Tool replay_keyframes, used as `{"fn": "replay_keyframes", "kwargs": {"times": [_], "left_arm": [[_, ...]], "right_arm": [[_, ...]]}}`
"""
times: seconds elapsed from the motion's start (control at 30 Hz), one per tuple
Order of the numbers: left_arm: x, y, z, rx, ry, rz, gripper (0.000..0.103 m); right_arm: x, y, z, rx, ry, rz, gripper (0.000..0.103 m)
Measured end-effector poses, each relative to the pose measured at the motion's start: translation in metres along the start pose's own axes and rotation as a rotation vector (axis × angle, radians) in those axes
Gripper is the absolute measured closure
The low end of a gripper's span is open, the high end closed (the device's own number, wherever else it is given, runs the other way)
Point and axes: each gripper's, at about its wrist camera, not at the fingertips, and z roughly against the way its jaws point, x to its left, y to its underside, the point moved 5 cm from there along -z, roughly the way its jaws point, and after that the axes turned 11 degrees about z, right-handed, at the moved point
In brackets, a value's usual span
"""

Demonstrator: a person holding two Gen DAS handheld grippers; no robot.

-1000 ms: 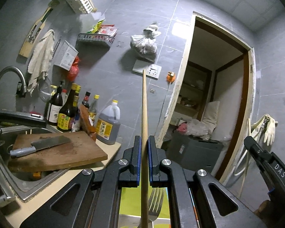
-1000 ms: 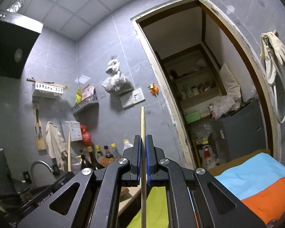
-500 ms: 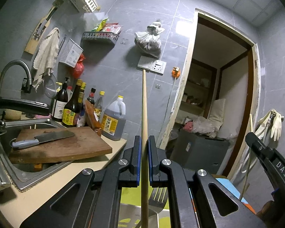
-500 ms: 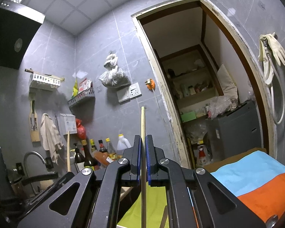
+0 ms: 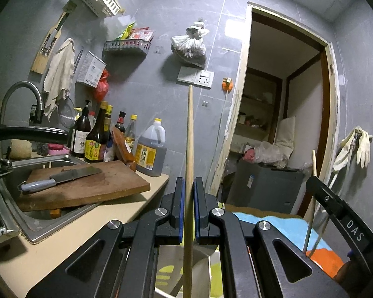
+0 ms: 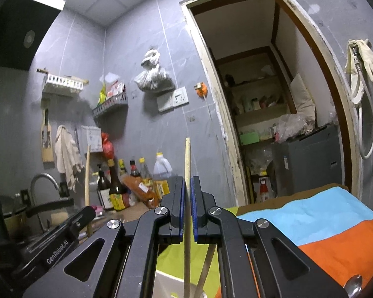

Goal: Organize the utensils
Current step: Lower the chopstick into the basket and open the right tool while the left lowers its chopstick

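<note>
My left gripper (image 5: 189,193) is shut on a long wooden handle (image 5: 189,134) that stands upright between the blue pads. Its lower end goes down into a white holder (image 5: 186,270) below. My right gripper (image 6: 187,193) is shut on a thinner wooden stick (image 6: 187,164), also upright, over a white container (image 6: 171,285) in which another wooden stick (image 6: 206,265) leans. The right gripper body (image 5: 345,223) shows at the right of the left wrist view, and the left one (image 6: 62,236) at the lower left of the right wrist view.
A sink (image 5: 15,213) with a chopping board (image 5: 87,186) and cleaver (image 5: 59,178) lies left, with sauce bottles (image 5: 97,139) behind. A lime, blue and orange cloth (image 6: 310,223) covers the surface to the right. A spoon (image 6: 353,285) lies at its lower right. A doorway (image 5: 281,124) opens ahead.
Both grippers have come down and tilted lower with their sticks still held. The white holder has come into view under the left gripper, and more of the cloth shows.
</note>
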Motion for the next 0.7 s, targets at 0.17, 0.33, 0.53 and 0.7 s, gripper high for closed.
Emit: {"fn": "replay_keyframes", "kwargs": {"times": [0.17,0.33,0.53,0.7], "left_arm": [[0.0,0.006,0.0,0.033,-0.006,-0.008,0.098],[0.0,0.009,0.002,0.052,-0.006,-0.013,0.098],[0.001,0.012,0.003,0.069,-0.009,-0.013,0.098],[0.001,0.01,0.007,0.098,0.005,0.002,0.098]], "right_arm": [[0.003,0.004,0.003,0.034,-0.026,0.023,0.099],[0.003,0.006,0.005,0.052,-0.046,0.037,0.099],[0.008,0.007,0.007,0.057,-0.067,0.054,0.099],[0.003,0.01,0.007,0.08,-0.05,0.034,0.097]]}}
